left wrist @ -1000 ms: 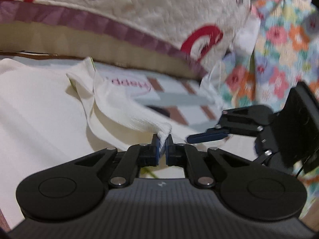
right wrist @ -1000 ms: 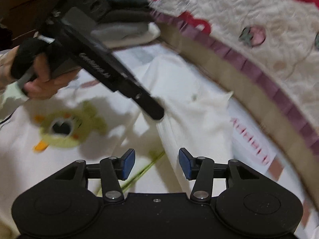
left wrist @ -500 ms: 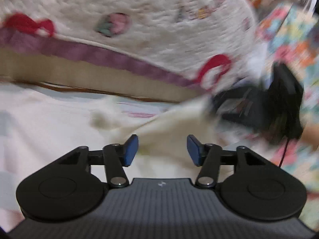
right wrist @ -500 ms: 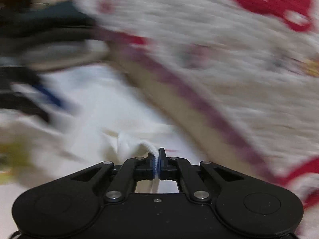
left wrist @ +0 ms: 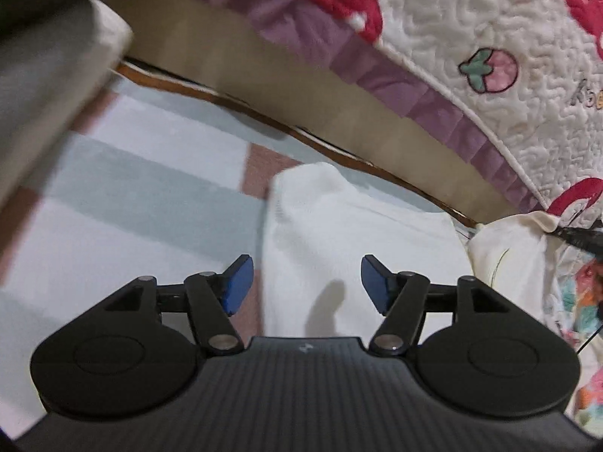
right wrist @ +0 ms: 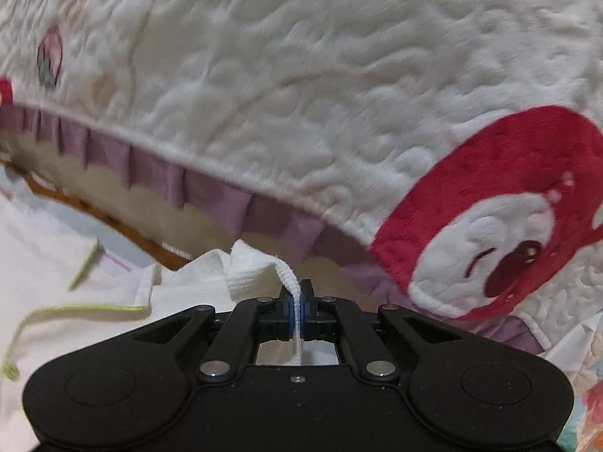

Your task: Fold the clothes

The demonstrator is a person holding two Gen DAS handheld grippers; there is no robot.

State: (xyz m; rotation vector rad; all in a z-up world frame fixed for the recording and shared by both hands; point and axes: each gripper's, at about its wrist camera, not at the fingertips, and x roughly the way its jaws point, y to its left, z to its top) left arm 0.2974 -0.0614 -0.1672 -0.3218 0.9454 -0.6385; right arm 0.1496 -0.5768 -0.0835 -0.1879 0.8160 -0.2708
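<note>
Left wrist view, nearest first: my left gripper (left wrist: pixel 305 282) hangs with its blue pads (left wrist: pixel 237 282) spread wide. Its jaws have just been opening; nothing is pinched between them. Directly beyond and under the gap lies the cream garment (left wrist: pixel 339 233), a soft waffle-textured knit, flat, with a rounded folded corner pointing toward the upper middle of the frame. It rests on a striped sheet (left wrist: pixel 132 173), pale blue and white bands with a dull pink bar, smooth and flat, filling the left half.

Far right edge: more cream cloth bunched up, with a dark tip of the other tool just visible at it.

Beyond the garment a tan band (left wrist: pixel 301 90) curves across the frame, with a pleated mauve frill above it. This is the edge of the quilted bedspread (left wrist: pixel 471 19), puffy, stitched in squiggles, with red patches and a small pink strawberry.

Right wrist view: my right gripper (right wrist: pixel 296 314) is clamped tight on a ribbed white hem of the same garment; the cloth rises in a small peak ahead of the fingers. Lime-green piping (right wrist: pixel 75 307) edges the fabric at lower left. The quilted bedspread looms close behind, walling off the whole upper frame.
</note>
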